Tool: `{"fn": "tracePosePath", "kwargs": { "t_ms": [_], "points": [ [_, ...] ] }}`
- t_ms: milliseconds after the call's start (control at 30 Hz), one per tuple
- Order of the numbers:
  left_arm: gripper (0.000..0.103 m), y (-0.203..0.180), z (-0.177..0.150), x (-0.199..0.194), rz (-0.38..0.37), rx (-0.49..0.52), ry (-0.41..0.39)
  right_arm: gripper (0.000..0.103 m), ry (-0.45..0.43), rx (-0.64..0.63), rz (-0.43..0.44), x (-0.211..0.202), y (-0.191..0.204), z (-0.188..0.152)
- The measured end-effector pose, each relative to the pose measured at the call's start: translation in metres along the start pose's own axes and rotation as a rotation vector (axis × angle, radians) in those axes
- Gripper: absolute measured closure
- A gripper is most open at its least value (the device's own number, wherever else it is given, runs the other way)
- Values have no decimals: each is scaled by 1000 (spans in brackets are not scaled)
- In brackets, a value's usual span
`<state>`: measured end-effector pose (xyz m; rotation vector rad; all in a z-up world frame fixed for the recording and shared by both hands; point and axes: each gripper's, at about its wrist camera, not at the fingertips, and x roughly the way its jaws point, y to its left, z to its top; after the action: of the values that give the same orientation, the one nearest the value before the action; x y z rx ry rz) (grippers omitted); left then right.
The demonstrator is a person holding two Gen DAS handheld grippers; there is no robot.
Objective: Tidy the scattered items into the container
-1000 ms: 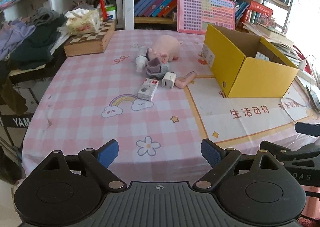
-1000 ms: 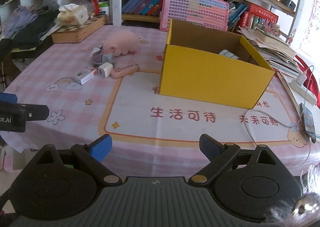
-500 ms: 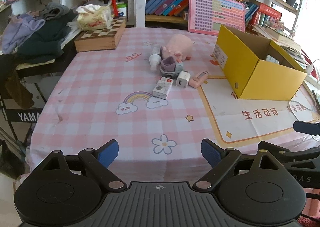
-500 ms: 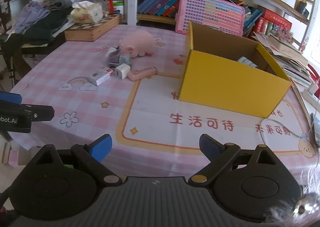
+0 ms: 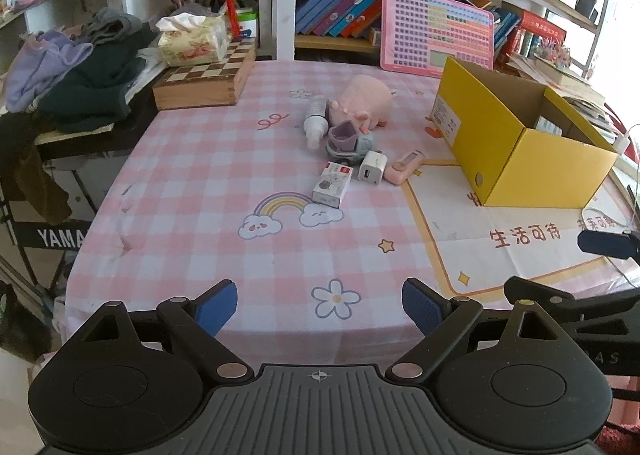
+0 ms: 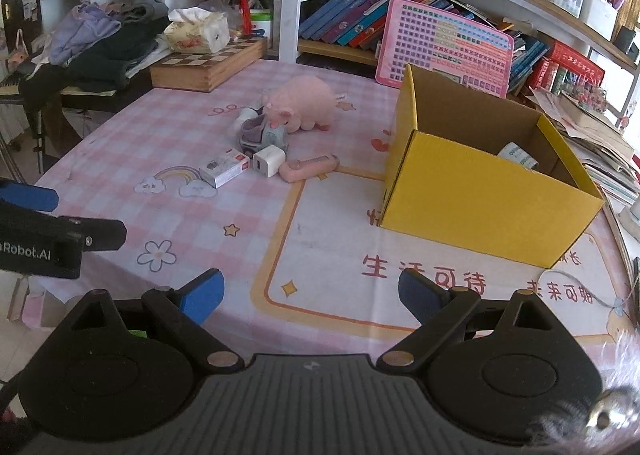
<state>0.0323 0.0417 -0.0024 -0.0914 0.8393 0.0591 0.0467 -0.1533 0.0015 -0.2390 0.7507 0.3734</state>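
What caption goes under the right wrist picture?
Open right claw faces a toy pile beside a yellow box on the pink table.

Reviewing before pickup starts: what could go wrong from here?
1. The white charger cube, pink flat device and small white carton lie close together; the open left gripper could bump a neighbour.
2. The thin white cable beside the yellow cardboard box might snag the open right gripper.

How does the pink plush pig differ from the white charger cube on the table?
The plush pig is pink, rounded and soft-looking; the charger cube is white, boxy and hard-edged. The pig is much the bigger. The pig lies farther back; the cube sits nearer the front. Both rest outside the yellow box.
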Motion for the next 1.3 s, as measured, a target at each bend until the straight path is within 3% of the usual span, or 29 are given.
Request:
{"fn": "tracePosePath", "kwargs": {
  "t_ms": [467, 667, 900, 1300],
  "points": [
    [11, -1, 17, 24, 7, -3, 12, 15, -28, -19, 24, 21, -9, 23],
    [12, 2, 27, 41, 4, -1, 24, 21, -20, -53, 70, 44, -4, 40],
    [12, 10, 44, 60, 16, -18, 40, 21, -14, -51, 113, 69, -5, 62],
    [14, 11, 50, 85, -19, -30, 76, 24, 22, -21, 77, 98, -16, 77]
  ]
}}
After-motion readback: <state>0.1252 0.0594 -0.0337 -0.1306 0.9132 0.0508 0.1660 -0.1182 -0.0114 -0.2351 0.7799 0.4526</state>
